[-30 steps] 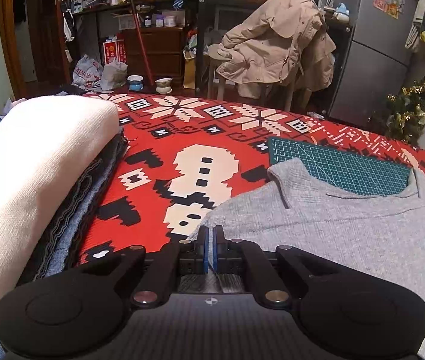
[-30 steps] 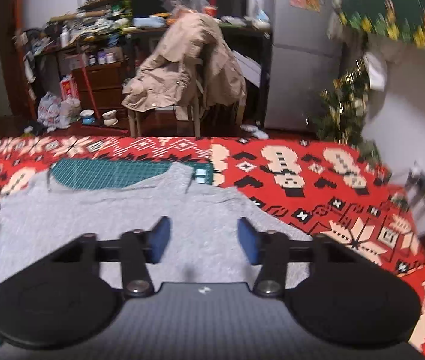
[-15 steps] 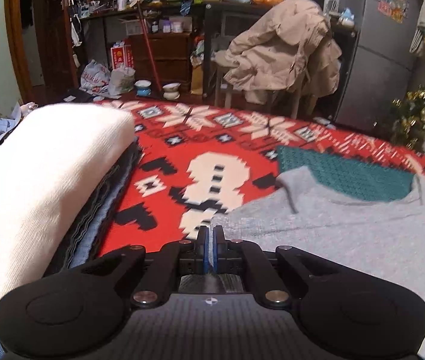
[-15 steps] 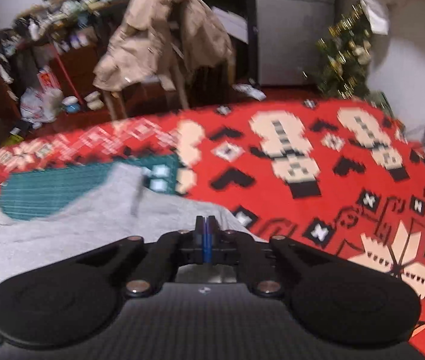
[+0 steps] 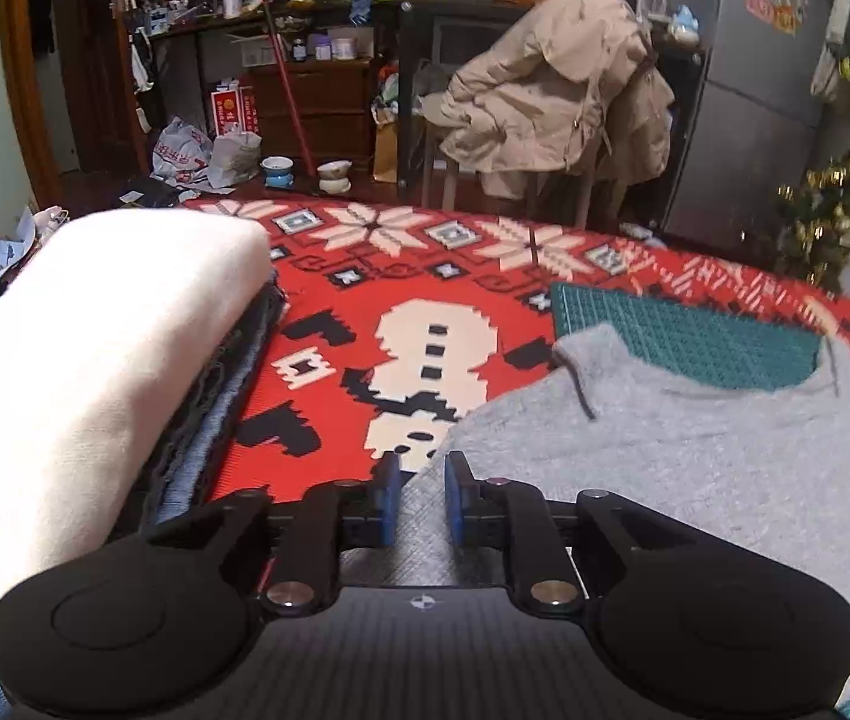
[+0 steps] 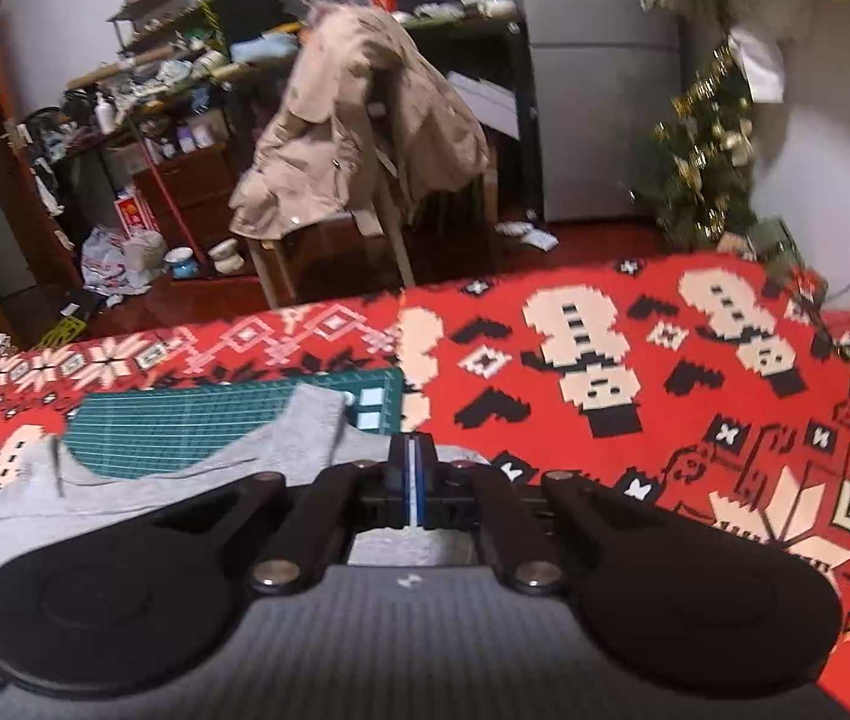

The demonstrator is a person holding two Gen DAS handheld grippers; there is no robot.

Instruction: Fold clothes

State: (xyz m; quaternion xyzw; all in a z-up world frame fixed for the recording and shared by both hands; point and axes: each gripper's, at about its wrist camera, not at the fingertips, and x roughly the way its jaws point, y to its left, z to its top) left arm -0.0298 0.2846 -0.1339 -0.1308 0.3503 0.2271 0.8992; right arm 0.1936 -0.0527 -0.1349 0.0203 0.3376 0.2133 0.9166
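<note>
Lying flat, grey garment (image 5: 695,456)

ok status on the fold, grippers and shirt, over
Left gripper open at the grey shirt edge. Right gripper shut on the shirt's other side. Folded stack beside it to the left, not blocking.

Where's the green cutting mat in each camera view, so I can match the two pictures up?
Left wrist: green cutting mat right of centre, beyond the grey top, partly covered by it.
Right wrist: left of centre, showing through the neckline.
Shared landmark: beige coat on the chair.
</note>
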